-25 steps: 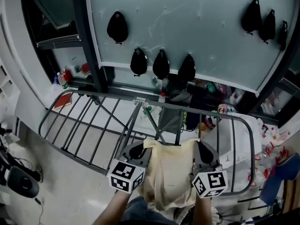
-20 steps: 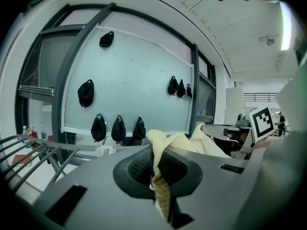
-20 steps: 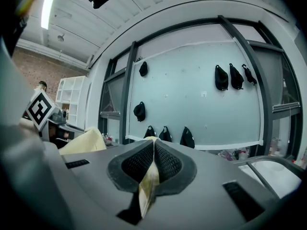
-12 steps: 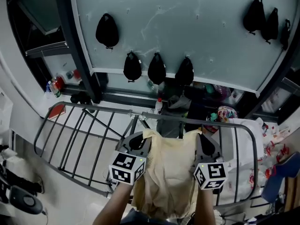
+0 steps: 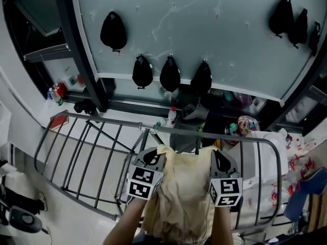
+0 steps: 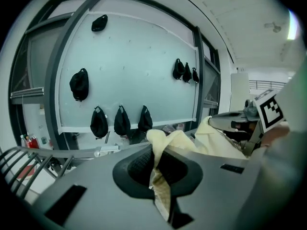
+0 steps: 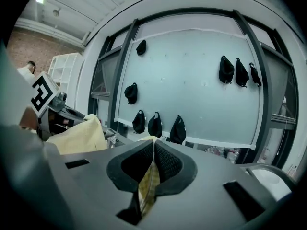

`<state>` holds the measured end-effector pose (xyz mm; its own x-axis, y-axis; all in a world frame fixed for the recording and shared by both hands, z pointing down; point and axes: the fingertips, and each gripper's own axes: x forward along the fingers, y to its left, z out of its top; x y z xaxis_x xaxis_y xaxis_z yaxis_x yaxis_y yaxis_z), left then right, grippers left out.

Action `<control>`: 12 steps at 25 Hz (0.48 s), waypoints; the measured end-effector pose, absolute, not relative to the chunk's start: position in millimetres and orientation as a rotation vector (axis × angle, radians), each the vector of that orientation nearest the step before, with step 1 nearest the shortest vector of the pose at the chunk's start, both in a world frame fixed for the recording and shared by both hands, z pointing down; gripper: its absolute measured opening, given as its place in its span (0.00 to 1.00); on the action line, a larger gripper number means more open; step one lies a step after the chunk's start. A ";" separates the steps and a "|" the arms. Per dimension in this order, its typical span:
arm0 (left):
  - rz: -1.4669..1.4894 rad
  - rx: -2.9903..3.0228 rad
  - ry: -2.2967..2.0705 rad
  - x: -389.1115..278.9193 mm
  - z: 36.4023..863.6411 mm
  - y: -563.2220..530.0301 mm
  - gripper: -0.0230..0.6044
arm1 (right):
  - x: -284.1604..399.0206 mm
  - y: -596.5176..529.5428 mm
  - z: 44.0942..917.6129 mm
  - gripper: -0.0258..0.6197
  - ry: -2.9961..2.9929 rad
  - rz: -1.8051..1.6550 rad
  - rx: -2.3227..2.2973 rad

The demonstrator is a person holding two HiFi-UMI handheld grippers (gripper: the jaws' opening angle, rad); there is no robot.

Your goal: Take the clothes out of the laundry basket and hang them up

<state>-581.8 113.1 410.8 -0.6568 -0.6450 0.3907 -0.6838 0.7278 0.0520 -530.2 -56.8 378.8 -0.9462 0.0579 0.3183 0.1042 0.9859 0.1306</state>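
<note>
- While both grippers sit side by side low in the head view, a pale yellow garment (image 5: pixel 186 188) is stretched between them, up in the air and held by its top edge.
- The left gripper (image 5: pixel 157 153) has its jaws pressed together on 1 upper corner of the garment. In the left gripper view the cloth bunches up out of the dark pads (image 6: pixel 139 164) and runs down between them.
- Same deal with the right gripper (image 5: pixel 218 156) on the other corner: its jaws are pinching a thin fold of fabric, which shows as a yellowish strip squeezed between the ribbed pads (image 7: pixel 165 162).
- The rest of the garment hangs down between the person's forearms (image 5: pixel 125 226) toward the bottom edge of the head view.
- A grey metal drying rack (image 5: pixel 87 137) is right ahead of the grippers. Its top rail runs just past the garment's top edge, but I can't tell if they're touching.
- Behind the rack there's a pale wall panel (image 5: pixel 214 29) with black caps (image 5: pixel 170 74) hanging on it: 3 in a row just above the rack, 1 more up left, and 3 at the upper right.
</note>
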 end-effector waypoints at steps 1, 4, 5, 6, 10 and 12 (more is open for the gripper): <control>0.160 1.020 -2.532 -580.7 414.7 113.5 0.08 | -529.8 -57.1 382.4 0.06 -2.792 -0.217 -0.113; 0.172 0.998 -2.484 -576.0 427.4 115.7 0.08 | -528.8 -58.0 387.4 0.07 -2.768 -0.216 -0.101; 0.167 0.989 -2.473 -574.5 430.6 117.0 0.09 | -527.7 -57.8 389.4 0.08 -2.755 -0.218 -0.102; 0.164 0.978 -2.465 -573.1 433.0 118.6 0.11 | -526.2 -57.7 391.7 0.08 -2.740 -0.223 -0.104; 0.159 0.951 -2.440 -568.2 437.0 125.9 0.33 | -521.0 -58.9 393.7 0.16 -2.714 -0.221 -0.081; 0.155 0.952 -2.426 -563.2 437.6 128.4 0.37 | -518.7 -60.8 391.2 0.20 -2.723 -0.215 -0.065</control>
